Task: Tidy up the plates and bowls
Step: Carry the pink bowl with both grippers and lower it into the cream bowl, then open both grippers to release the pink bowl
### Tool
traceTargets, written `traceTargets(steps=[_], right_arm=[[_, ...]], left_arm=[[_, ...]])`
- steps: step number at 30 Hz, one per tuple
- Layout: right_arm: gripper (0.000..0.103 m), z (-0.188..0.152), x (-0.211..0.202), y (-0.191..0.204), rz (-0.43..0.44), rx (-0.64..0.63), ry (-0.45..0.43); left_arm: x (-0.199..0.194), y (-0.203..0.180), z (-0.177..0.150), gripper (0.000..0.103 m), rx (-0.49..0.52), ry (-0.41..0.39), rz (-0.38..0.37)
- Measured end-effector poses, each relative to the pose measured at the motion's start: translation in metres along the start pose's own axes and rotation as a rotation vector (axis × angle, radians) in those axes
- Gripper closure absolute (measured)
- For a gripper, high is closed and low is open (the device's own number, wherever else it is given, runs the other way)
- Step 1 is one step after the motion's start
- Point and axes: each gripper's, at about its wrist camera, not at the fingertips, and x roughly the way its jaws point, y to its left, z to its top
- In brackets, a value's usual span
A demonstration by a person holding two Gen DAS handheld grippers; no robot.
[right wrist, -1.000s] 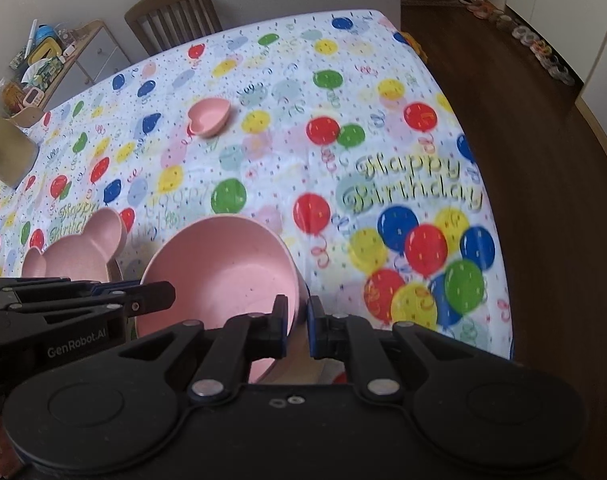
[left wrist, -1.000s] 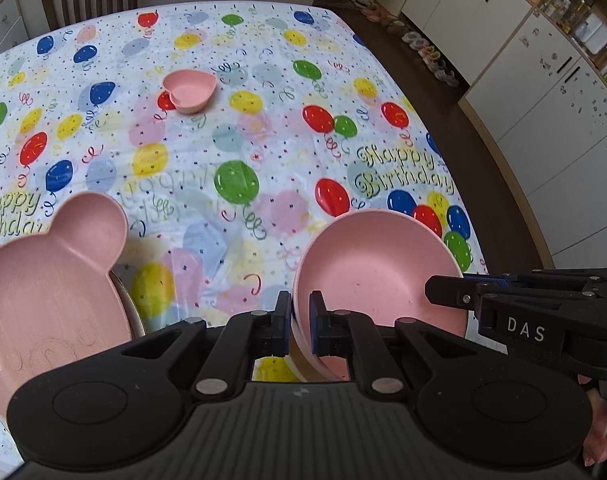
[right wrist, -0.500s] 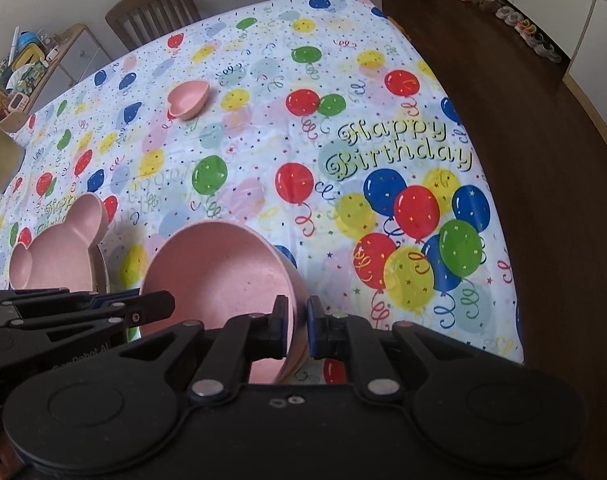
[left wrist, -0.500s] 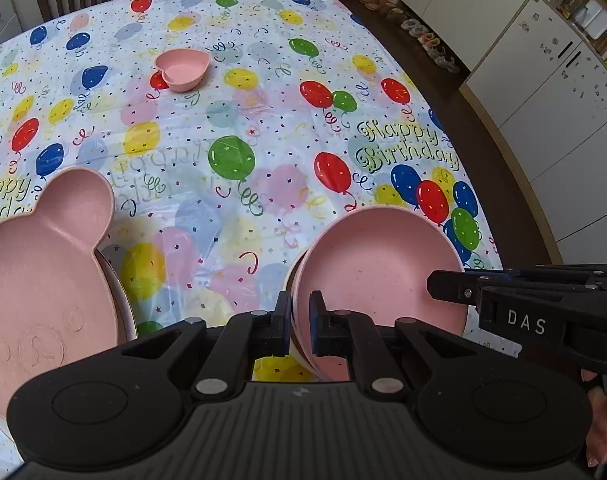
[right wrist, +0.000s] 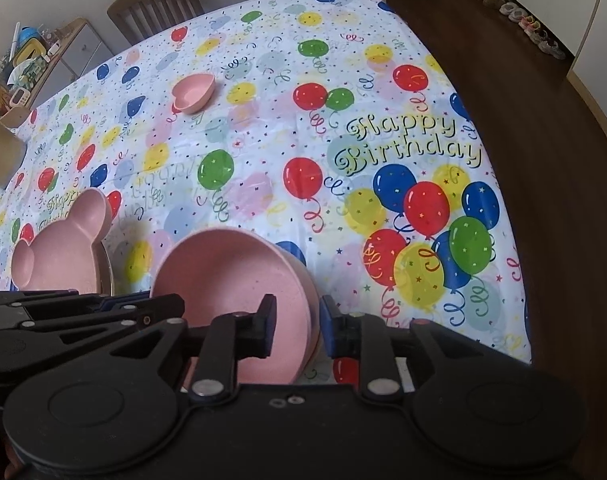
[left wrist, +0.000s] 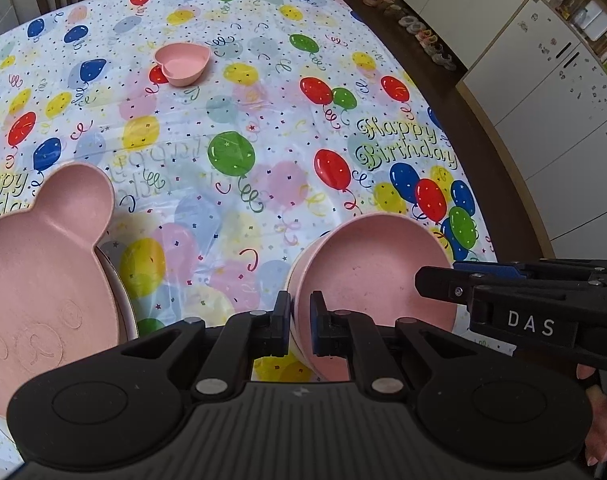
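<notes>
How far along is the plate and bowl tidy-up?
Partly done: the pink bear-shaped plate already rests on another dish. In hand: the left gripper clamps the round pink bowl's rim, while the right gripper's jaws have just been opening. Left: the pink heart-shaped bowl, alone mid-table.

Both pictures are bright and sharp with soft daylight, small shiny spots on the tablecloth (left wrist: 263, 128), soft shadows beside the dishes, and edges that bend round.
</notes>
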Motion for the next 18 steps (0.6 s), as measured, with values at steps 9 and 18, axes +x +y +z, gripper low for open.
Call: traceTargets(steps=[9,18], right_arm=[[0.063,0.005,-0.018,0.008,0.001,-0.026,-0.040],[0.050,0.013,-0.047,0.030,0.009,-0.084,-0.118]], left_arm=[[-0.022,0.001,0.002,0.091,0.011,-0.055,-0.025],[-0.057,0.012,0.008,0.088,0.012,-0.160,-0.031]])
